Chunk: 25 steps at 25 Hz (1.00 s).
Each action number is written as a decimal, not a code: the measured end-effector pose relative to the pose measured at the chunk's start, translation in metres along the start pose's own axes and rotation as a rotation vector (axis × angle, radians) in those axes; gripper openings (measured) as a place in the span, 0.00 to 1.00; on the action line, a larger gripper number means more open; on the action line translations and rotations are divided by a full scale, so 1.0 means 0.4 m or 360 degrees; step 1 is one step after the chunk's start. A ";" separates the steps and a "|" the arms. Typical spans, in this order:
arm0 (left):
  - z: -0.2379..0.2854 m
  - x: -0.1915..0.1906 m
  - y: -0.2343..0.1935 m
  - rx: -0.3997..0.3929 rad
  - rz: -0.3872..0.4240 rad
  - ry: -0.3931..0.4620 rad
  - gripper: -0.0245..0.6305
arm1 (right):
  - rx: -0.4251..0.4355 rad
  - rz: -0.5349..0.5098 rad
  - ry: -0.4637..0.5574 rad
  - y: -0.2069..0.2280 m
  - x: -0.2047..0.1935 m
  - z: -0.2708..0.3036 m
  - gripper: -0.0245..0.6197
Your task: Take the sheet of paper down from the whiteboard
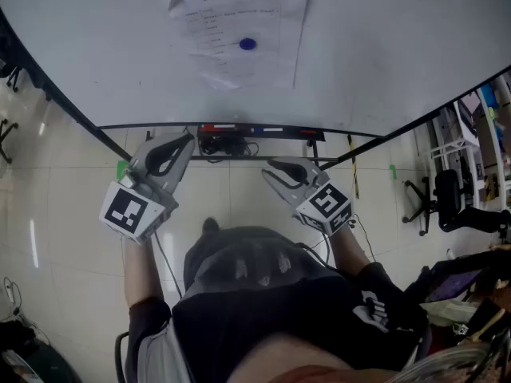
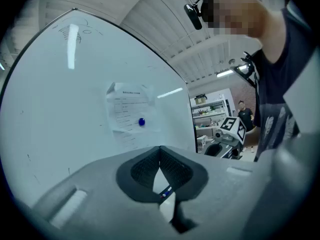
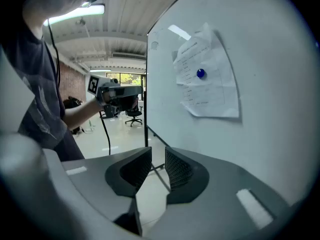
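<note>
Whiteboard [image 1: 399, 38] holds sheet of paper [image 1: 231, 18]

- One whiteboard [image 1: 383, 46].
- One sheet of paper [image 1: 239, 30] on it.
- One blue magnet [image 1: 247, 44], on the sheet.
- Two hand-held grippers: the left gripper [image 1: 185, 142] and the right gripper [image 1: 271, 170].
- Two marker cubes, one per gripper: left cube [image 1: 132, 211], right cube [image 1: 329, 206].
- One pen tray [image 1: 263, 136] along the whiteboard's bottom edge; the pens in it are too small to count.
- At least one black office chair [image 1: 447, 198].
- Two people: the one holding the grippers [image 1: 263, 309], and one standing far back [image 2: 245, 115] in the left gripper view.
</note>
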<state>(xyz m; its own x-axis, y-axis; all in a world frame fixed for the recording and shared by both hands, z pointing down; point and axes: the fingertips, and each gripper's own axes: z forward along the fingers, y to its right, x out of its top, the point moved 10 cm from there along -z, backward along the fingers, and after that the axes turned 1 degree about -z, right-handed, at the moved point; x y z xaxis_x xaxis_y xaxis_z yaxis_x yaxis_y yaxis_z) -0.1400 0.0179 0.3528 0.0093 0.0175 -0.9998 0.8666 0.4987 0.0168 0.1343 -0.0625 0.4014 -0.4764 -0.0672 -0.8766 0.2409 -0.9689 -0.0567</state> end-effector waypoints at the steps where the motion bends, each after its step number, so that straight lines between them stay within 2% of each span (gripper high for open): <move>1: -0.002 0.007 -0.027 -0.0002 0.0011 0.0013 0.04 | -0.0053 -0.0078 0.0006 -0.004 0.018 0.023 0.17; 4: -0.004 0.042 -0.101 -0.0035 0.0046 0.0067 0.04 | -0.0199 -0.0259 0.0024 -0.005 0.066 0.074 0.17; 7: 0.002 0.110 -0.159 -0.0060 0.0112 0.0174 0.04 | -0.0291 -0.0304 0.0080 0.013 0.112 0.087 0.19; 10: 0.007 0.192 -0.201 -0.0040 0.0276 0.0243 0.04 | -0.0346 -0.0338 0.0159 0.029 0.159 0.086 0.21; 13: 0.028 0.266 -0.235 0.0084 0.0509 0.0248 0.14 | -0.0292 -0.0346 0.0253 0.056 0.197 0.092 0.24; 15: 0.041 0.308 -0.254 0.0220 0.0620 0.0278 0.32 | -0.0186 -0.0341 0.0326 0.073 0.211 0.101 0.34; 16: 0.048 0.329 -0.261 0.0256 0.0664 0.0295 0.36 | -0.0153 -0.0376 0.0360 0.078 0.219 0.105 0.35; 20: 0.124 0.386 -0.271 0.0222 0.0849 0.0255 0.36 | -0.0156 -0.0631 0.0379 0.109 0.258 0.094 0.39; 25: 0.168 0.385 -0.298 0.0279 0.0798 0.0190 0.36 | -0.0313 -0.0770 0.0326 0.148 0.308 0.073 0.39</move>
<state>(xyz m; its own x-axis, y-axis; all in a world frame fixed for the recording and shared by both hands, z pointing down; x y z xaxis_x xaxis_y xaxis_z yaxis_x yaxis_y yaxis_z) -0.2083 -0.0968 0.1963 0.3952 0.3195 -0.8612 0.8406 0.2523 0.4794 0.0652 -0.1353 0.3039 -0.4029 0.4408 -0.8022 0.1982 -0.8136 -0.5466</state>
